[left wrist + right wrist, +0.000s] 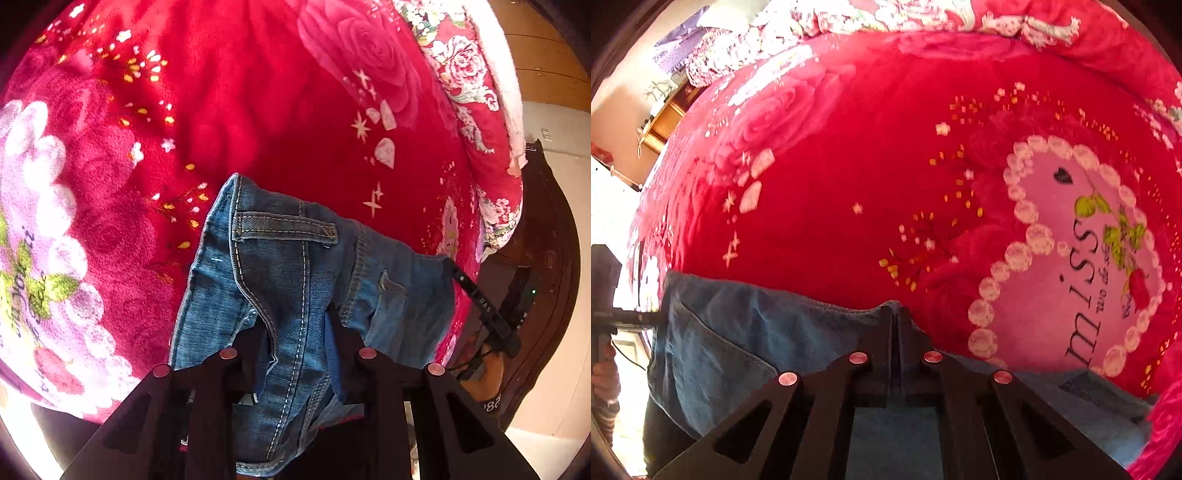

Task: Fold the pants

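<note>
The blue denim pants (295, 266) hang between my two grippers above a red floral blanket (277, 110). My left gripper (297, 321) is shut on a bunched fold of the denim near the seam, with the waistband and a belt loop spread beyond it. The right gripper shows at the right edge of the left wrist view (476, 295), holding the far end of the cloth. In the right wrist view the right gripper (895, 314) is shut on the top edge of the pants (738, 332). The left gripper (624, 315) grips the cloth's left end there.
The red blanket (868, 166) carries a pink heart patch with lettering (1071, 258). A rolled floral quilt (476, 122) lies along the bed's edge. Dark wooden bed frame (546, 258) and pale floor lie beyond. A wooden shelf (665, 114) stands at far left.
</note>
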Available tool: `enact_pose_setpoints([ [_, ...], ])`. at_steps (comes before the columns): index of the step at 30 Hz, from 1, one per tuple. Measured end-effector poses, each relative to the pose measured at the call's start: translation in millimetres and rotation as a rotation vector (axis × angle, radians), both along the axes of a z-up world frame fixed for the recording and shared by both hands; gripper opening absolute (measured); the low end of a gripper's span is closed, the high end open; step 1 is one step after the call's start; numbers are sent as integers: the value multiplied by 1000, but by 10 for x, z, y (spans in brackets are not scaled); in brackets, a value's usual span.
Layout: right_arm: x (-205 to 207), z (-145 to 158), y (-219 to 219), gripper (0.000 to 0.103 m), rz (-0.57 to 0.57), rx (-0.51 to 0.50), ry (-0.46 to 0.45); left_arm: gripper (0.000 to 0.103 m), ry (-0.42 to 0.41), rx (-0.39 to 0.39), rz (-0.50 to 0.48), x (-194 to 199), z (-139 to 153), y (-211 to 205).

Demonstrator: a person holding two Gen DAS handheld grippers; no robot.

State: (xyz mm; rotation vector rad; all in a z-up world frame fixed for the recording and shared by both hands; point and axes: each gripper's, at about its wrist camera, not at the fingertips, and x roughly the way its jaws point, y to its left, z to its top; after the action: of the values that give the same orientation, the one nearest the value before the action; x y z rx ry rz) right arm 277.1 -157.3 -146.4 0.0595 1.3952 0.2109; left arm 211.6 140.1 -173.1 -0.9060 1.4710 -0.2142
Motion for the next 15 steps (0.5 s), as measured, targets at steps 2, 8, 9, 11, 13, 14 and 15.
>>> enact_pose_setpoints([
  [2, 93, 183, -76, 1, -66, 63, -91, 26, -61, 130, -14, 30, 103, -45],
  [8, 190, -386, -10, 5, -120, -53, -14, 27, 4, 171, -16, 205, -164, -185],
  [9, 155, -383, 1, 8, -145, -56, -43, 28, -1, 175, -18, 205, -162, -192],
  [11, 90, -330, -3, 8, -191, -51, -81, 28, -9, 179, -24, 168, -126, -189],
  [13, 1, -200, -83, 9, -236, -27, -109, 31, -22, 188, -37, 70, -47, -179],
  [14, -62, -94, -151, 9, -257, -1, -132, 32, -39, 194, -46, 1, 58, -149],
  [15, -150, 25, -255, 10, -286, 27, -161, 35, -61, 212, -58, -43, 140, -144],
])
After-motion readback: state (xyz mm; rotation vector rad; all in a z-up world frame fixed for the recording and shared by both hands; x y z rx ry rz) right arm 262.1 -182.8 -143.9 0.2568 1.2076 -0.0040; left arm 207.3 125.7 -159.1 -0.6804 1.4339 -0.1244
